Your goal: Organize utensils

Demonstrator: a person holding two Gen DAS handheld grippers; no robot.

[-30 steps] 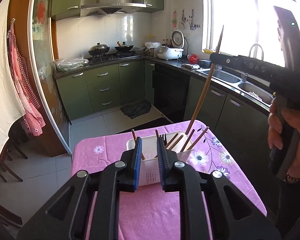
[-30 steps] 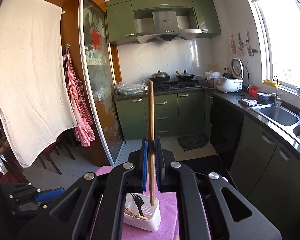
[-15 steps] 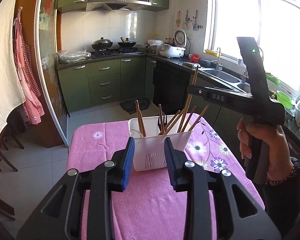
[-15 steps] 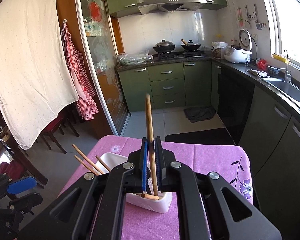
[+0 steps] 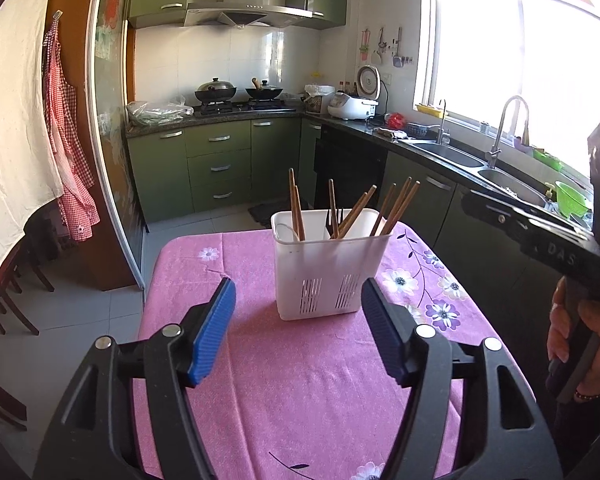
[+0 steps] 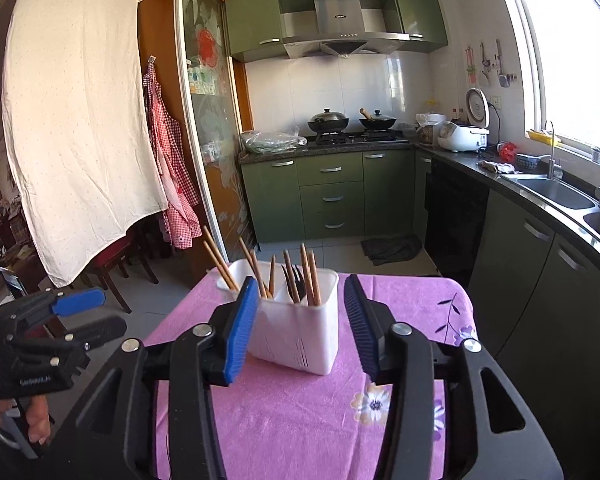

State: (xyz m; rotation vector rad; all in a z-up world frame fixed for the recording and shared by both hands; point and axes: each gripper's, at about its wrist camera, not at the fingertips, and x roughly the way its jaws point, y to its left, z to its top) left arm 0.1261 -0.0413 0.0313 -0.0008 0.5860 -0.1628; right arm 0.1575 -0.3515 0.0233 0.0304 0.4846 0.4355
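Both jaws stand spread and have just been opening, nothing between them: my left gripper (image 5: 298, 328) and my right gripper (image 6: 300, 326) show ribbed blue pads on black frames, apart from the holder. Task item: white plastic utensil holder (image 5: 332, 268), rectangular, slotted near its base, upright on the table. Brown wooden chopsticks (image 5: 396, 206), slender and round, lean in its compartments beside a dark fork (image 6: 296, 280). Pink floral tablecloth (image 5: 300, 380), slightly napped, covers the table. Green kitchen cabinets (image 6: 332, 196) stand behind.
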